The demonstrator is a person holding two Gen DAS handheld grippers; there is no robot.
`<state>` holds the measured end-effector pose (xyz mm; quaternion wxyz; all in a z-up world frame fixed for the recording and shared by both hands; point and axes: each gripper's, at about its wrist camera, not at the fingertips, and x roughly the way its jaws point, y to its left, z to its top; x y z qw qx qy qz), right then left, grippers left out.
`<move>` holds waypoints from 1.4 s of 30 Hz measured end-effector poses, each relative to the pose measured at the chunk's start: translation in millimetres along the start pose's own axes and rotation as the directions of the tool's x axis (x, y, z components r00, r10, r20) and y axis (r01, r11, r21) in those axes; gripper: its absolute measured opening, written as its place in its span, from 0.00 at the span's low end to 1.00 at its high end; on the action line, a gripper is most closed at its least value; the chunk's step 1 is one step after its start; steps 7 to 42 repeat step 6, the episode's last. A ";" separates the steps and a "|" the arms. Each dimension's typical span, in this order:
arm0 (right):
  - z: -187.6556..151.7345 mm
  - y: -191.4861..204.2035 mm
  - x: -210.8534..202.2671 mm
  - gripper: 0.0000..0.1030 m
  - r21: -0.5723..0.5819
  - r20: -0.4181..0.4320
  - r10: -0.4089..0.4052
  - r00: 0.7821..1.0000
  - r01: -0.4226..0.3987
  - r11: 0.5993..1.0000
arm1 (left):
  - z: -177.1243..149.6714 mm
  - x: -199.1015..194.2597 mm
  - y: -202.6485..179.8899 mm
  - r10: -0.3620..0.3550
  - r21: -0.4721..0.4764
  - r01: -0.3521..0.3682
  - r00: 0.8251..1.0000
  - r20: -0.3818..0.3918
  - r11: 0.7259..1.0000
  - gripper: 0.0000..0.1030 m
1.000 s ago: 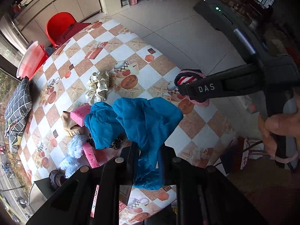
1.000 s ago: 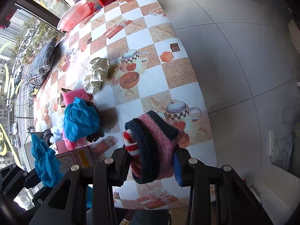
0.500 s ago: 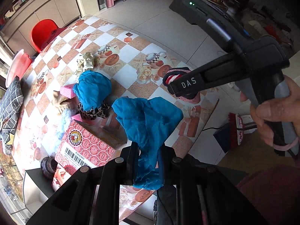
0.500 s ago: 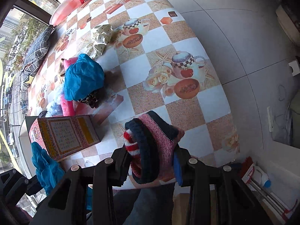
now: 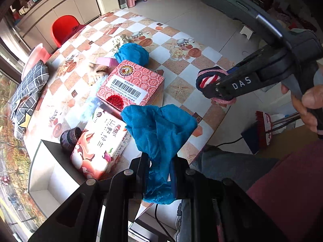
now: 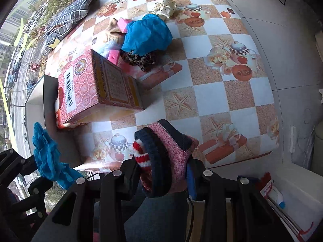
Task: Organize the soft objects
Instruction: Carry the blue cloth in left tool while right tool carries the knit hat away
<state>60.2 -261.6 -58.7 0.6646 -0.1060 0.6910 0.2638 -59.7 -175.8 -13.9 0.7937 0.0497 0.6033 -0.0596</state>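
Note:
My left gripper [image 5: 160,171] is shut on a crumpled blue cloth [image 5: 159,129] and holds it above the table's near edge; the cloth also shows in the right wrist view [image 6: 48,157]. My right gripper [image 6: 163,173] is shut on a pink and navy knitted sock bundle [image 6: 165,153] with a red-white striped end, held over the table's near edge; it shows in the left wrist view [image 5: 210,80] too. More soft things lie in a pile further back: a second blue cloth [image 6: 145,34], a leopard-print piece [image 6: 139,58], pink sponges [image 6: 123,23] and a dotted cream scrunchie [image 6: 164,8].
A red patterned carton [image 5: 131,82] stands on the checked tablecloth [image 6: 212,92], beside a pink-white box [image 5: 99,141] and a dark knitted thing [image 5: 69,137]. A white open bin [image 5: 48,181] is at the left edge. A grey checked cushion [image 5: 26,92] and a red chair [image 5: 64,28] lie beyond.
Both grippers have drawn back toward the table's near edge and turned, still holding their loads. The cartons and white bin have come into view; the soft pile now lies further away.

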 end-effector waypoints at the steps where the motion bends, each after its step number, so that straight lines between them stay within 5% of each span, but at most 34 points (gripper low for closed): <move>1: -4.4 8.1 0.2 0.38 -0.025 -0.006 0.006 1.000 -0.006 1.000 | -5.2 -4.0 3.7 0.020 -0.010 -0.020 1.000 0.014 1.000 0.19; 6: -19.6 47.1 0.2 0.38 -0.155 -0.030 0.022 0.999 -0.026 0.987 | -28.2 -24.8 18.9 0.097 -0.068 -0.092 0.992 0.080 0.993 0.19; 42: -19.6 47.1 0.2 0.38 -0.155 -0.030 0.022 0.999 -0.026 0.987 | -28.2 -24.8 18.9 0.097 -0.068 -0.092 0.992 0.080 0.993 0.19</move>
